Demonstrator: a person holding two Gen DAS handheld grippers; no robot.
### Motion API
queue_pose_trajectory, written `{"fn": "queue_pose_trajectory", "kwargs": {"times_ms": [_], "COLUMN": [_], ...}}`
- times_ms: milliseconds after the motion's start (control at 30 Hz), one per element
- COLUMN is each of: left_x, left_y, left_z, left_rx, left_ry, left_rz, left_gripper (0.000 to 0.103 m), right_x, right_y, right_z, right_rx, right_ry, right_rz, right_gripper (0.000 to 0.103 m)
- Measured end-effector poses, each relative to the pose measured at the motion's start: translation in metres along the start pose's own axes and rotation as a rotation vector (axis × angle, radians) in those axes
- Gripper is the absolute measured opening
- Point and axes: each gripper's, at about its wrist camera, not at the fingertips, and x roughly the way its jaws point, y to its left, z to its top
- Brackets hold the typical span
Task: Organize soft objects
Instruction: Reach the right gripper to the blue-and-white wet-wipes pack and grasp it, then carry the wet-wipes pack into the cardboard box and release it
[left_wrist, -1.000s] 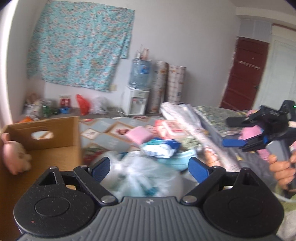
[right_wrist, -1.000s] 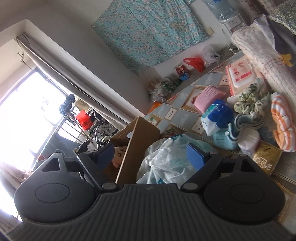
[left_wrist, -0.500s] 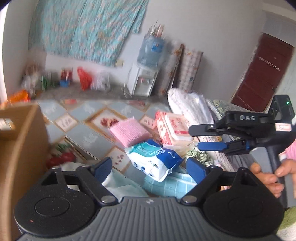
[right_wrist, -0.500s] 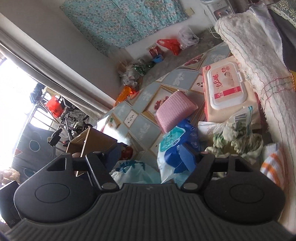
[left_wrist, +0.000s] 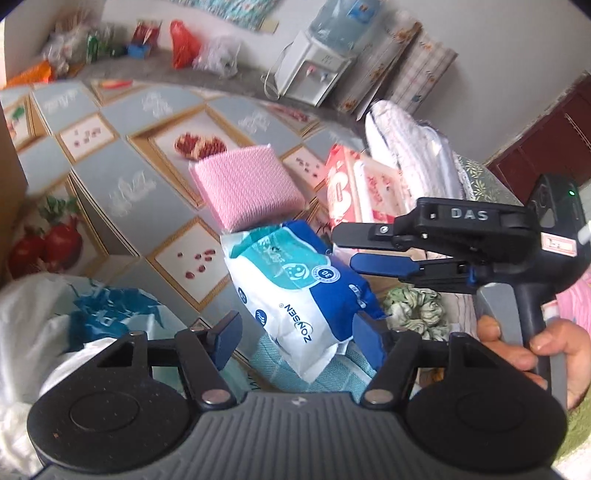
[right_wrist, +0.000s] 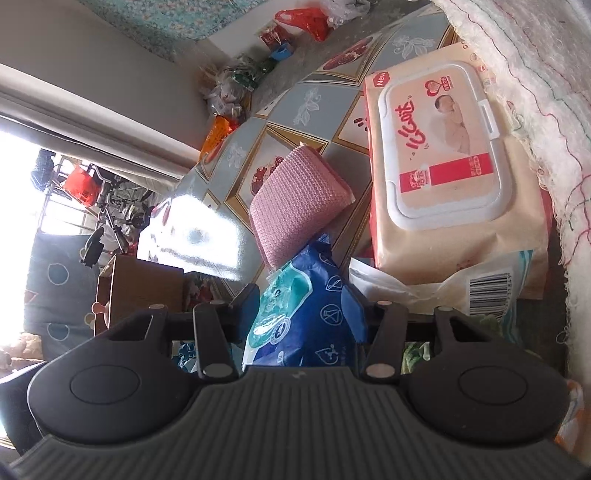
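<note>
While the blue-and-white tissue pack (left_wrist: 295, 291) lies tilted on the pile, its upper corner overlapping the pink knitted cloth (left_wrist: 245, 188) and its lower end resting on a teal towel (left_wrist: 332, 373), you have both tools around it. Your left gripper (left_wrist: 297, 341) straddles the pack's lower end; its jaws have just been closing, yet the pads stand a little off the wrapper on either side, so it is released for now. Your right gripper (right_wrist: 308, 308) has the pack (right_wrist: 306, 314) between its fingers in its own camera, and its jaws have just been closing too; the blue pads sit right against the wrapper's sides there, but you cannot tell from these views whether they press it. From the left camera you see that right gripper (left_wrist: 341, 247) side-on, fingers one above the other over the pack's far edge, with your right hand (left_wrist: 539, 354) wrapped around its handle.

Just beyond the pack lies a peach baby-wipes pack (right_wrist: 443, 155) with a white lid, beside a white quilted roll (right_wrist: 535, 74). A green scrunchie (left_wrist: 417, 308) sits to the right of the pack, a white plastic bag (left_wrist: 48, 325) to its left, all on a patterned floor mat (left_wrist: 125, 173)
</note>
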Motion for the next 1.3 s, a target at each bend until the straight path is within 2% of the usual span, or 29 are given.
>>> {"fn": "queue_pose_trajectory", "kwargs": {"times_ms": [167, 333, 467, 600, 667, 867, 1100, 1300], "left_x": [0.021, 0.033, 0.037, 0.034, 0.03, 0.012, -0.033, -0.088], "left_y": [0.007, 0.006, 0.004, -0.002, -0.005, -0.017, -0.034, -0.045], "left_z": [0.005, 0.007, 0.007, 0.005, 0.004, -0.002, -0.01, -0.026], "left_rx": [-0.079, -0.109, -0.104, -0.057, -0.038, 0.015, 0.069, 0.132], "left_ry": [0.066, 0.088, 0.083, 0.049, 0.031, -0.022, -0.112, -0.216], "left_rz": [-0.022, -0.046, -0.037, -0.012, -0.006, 0.006, -0.03, -0.038], "left_gripper": [0.067, 0.067, 0.063, 0.056, 0.053, 0.05, 0.049, 0.049], "right_x": [0.008, 0.021, 0.034, 0.036, 0.033, 0.013, -0.037, -0.077], "right_y": [0.003, 0.009, 0.014, 0.021, 0.02, 0.02, 0.038, 0.077], "right_z": [0.004, 0.008, 0.004, -0.005, -0.008, -0.017, -0.032, -0.058], "right_rx": [-0.002, -0.023, -0.054, -0.085, -0.08, -0.049, -0.048, -0.088], "right_ry": [0.05, 0.085, 0.09, 0.07, 0.057, 0.014, -0.07, -0.14], "right_rz": [-0.008, -0.04, -0.07, -0.079, -0.079, -0.041, 0.024, 0.064], "right_gripper": [0.049, 0.051, 0.051, 0.049, 0.044, 0.041, 0.041, 0.041]}}
